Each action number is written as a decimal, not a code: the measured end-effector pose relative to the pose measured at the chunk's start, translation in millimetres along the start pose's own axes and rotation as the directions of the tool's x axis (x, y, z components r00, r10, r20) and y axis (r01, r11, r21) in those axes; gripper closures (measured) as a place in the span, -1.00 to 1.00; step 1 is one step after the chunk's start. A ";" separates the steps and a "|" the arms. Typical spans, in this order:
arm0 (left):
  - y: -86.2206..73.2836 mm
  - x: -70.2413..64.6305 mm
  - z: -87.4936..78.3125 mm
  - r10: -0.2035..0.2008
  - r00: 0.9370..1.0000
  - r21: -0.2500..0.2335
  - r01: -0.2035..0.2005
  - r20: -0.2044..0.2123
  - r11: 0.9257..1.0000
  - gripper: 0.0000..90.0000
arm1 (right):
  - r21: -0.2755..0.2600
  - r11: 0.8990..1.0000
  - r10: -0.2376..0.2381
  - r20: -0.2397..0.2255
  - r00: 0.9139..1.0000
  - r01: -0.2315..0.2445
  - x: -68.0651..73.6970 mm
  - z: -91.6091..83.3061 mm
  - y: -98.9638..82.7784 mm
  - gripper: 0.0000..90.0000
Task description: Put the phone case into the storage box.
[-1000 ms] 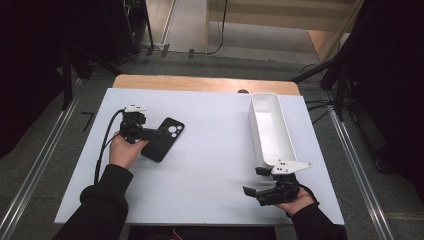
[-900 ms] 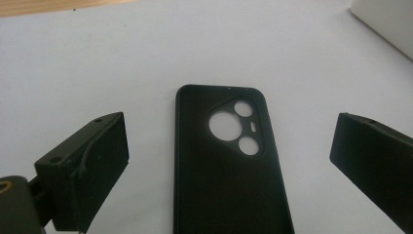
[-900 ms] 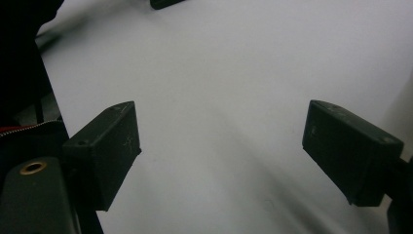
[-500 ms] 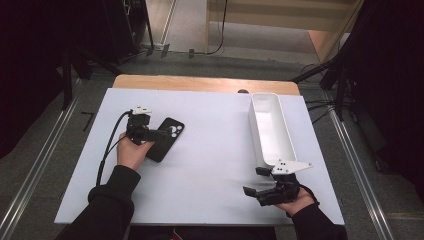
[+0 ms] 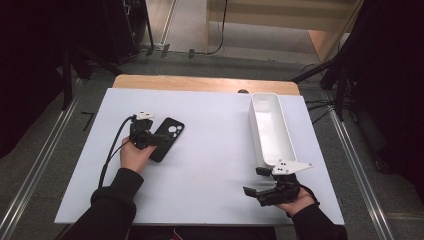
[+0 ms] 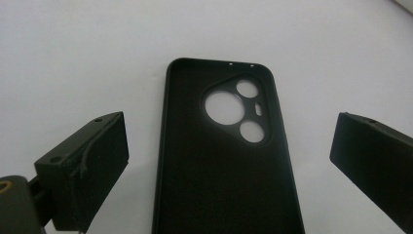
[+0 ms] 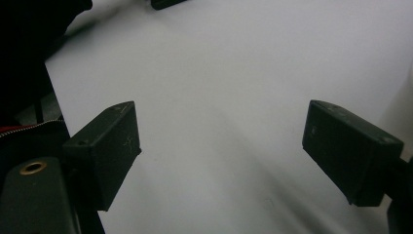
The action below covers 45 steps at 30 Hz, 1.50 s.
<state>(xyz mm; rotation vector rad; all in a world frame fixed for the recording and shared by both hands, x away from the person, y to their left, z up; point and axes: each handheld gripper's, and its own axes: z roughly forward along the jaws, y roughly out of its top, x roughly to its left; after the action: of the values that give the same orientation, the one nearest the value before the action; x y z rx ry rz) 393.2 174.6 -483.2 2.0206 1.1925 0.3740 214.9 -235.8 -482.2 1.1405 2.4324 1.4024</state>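
We find the matte black phone case (image 6: 226, 161) lying unobstructed between the left hand-held gripper's (image 6: 229, 161) parted jaws, white oblong bin (image 5: 270, 129) well apart, right hand-held gripper (image 7: 221, 151) gaping empty.

phone case (image 5: 167, 138): matte black, plain, with round camera cut-outs showing white through them
left claw (image 5: 159, 139): black, with a black cable
right claw (image 5: 256, 182): black, topped by a pale grey plate
worktop (image 5: 215, 150): plain white sheet over a light wood edge
bin (image 5: 270, 127): white, unpatterned
sleeves (image 5: 114, 210): black
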 end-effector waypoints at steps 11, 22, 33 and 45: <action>-9.7 -3.6 9.9 0.023 0.999 0.024 -0.022 -0.037 0.999 -0.99 | -0.001 1.000 0.002 -0.005 1.000 -0.002 0.5 0.1 0.0 -0.73; -18.2 -5.4 17.8 0.075 0.994 0.047 -0.072 -0.074 0.996 -0.99 | 0.001 1.000 -0.002 -0.007 1.000 0.002 0.6 -0.2 0.0 -0.73; -18.9 -9.1 20.6 0.100 0.990 0.066 -0.094 -0.097 0.993 -0.96 | 0.005 1.000 0.001 -0.008 1.000 -0.001 1.0 -0.6 -0.2 -0.73; -19.6 -12.0 18.7 0.131 0.986 0.064 -0.125 -0.101 0.990 -0.77 | 0.007 1.000 -0.003 -0.007 1.000 0.003 1.0 0.2 -0.3 -0.73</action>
<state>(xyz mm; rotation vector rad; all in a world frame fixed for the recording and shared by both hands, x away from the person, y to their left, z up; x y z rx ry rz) 385.5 161.6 -508.6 2.1570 1.1511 0.5197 214.1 -235.0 -482.3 1.1343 2.4446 1.4007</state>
